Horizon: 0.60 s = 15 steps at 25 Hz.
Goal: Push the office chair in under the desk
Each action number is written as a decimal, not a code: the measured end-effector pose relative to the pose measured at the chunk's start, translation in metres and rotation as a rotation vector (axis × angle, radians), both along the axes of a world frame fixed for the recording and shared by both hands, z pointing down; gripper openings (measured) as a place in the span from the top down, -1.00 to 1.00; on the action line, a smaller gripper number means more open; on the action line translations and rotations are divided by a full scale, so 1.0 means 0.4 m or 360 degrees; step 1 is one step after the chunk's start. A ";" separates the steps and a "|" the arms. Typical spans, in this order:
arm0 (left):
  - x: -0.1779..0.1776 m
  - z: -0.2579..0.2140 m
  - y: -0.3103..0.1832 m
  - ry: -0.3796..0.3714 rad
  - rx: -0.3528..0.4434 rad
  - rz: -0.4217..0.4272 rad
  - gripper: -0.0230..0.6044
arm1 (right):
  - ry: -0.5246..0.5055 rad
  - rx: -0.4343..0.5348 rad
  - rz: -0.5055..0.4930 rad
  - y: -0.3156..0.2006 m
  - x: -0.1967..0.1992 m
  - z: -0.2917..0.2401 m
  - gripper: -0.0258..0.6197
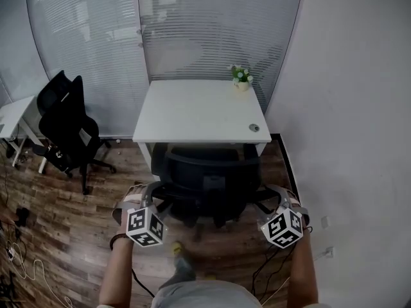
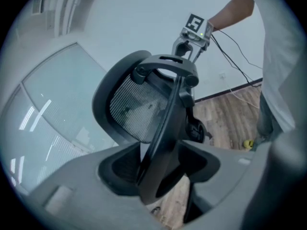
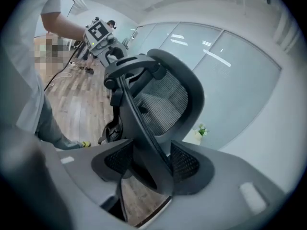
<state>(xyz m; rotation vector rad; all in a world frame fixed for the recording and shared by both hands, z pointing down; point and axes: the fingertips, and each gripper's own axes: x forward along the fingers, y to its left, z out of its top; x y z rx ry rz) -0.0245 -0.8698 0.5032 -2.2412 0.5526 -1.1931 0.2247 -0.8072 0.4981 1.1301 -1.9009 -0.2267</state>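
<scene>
At lower frame, left gripper (image 1: 149, 196) and right gripper (image 1: 273, 196) clamp opposite edges of the office chair (image 1: 209, 178) back for a square push. Seat partly under the desk (image 1: 199, 111); task judged nearly done

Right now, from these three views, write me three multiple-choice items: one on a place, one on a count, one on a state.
1. Where on the desk does the potted plant stand?
A. far right corner
B. near left corner
C. middle

2. How many black chairs show in the head view?
A. one
B. two
C. four

3. What is the left hand-held gripper doing?
A. hanging open and empty
B. gripping the office chair by its back frame
C. holding a cable

Answers:
1 A: the plant sits at the desk's far right corner.
2 B: the office chair at the desk, plus a second chair off to the left.
3 B: its own view shows the chair's frame clamped between its jaws.
</scene>
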 end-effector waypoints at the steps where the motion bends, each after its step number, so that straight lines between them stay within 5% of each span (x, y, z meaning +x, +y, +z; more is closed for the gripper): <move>1: -0.003 -0.007 0.004 0.0019 0.0005 -0.0008 0.17 | -0.0044 0.0037 0.0023 0.005 -0.001 -0.012 0.17; 15: -0.043 -0.124 0.099 0.0682 -0.0016 -0.0338 0.46 | -0.0596 0.0275 0.0339 0.117 -0.039 -0.101 0.31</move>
